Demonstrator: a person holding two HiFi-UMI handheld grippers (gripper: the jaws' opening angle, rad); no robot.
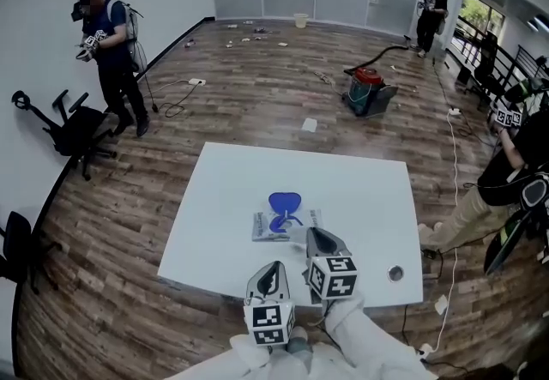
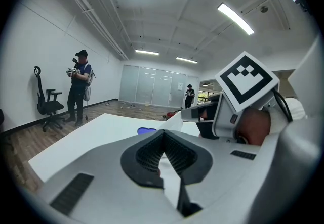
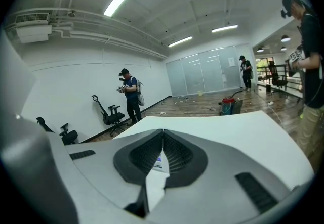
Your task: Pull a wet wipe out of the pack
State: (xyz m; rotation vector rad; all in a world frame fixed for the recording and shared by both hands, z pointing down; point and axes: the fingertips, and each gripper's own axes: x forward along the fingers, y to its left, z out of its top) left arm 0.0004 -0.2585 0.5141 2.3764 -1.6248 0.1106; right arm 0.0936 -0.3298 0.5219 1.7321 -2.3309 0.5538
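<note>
White table (image 1: 369, 198): wipe pack (image 1: 268, 229) just beyond right hand-held gripper (image 1: 316, 234); left hand-held gripper (image 1: 273, 268) nearer; both closed, empty.

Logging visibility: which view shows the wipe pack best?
Head view: whole wipe pack, blue lid open, on the table. Left gripper view catches only the lid; right gripper view, a sliver between jaws.

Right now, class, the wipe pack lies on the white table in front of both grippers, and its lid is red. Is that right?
No: the lid is blue, not red, as the head view shows. The pack does lie on the white table in front of the left gripper and right gripper.
</note>
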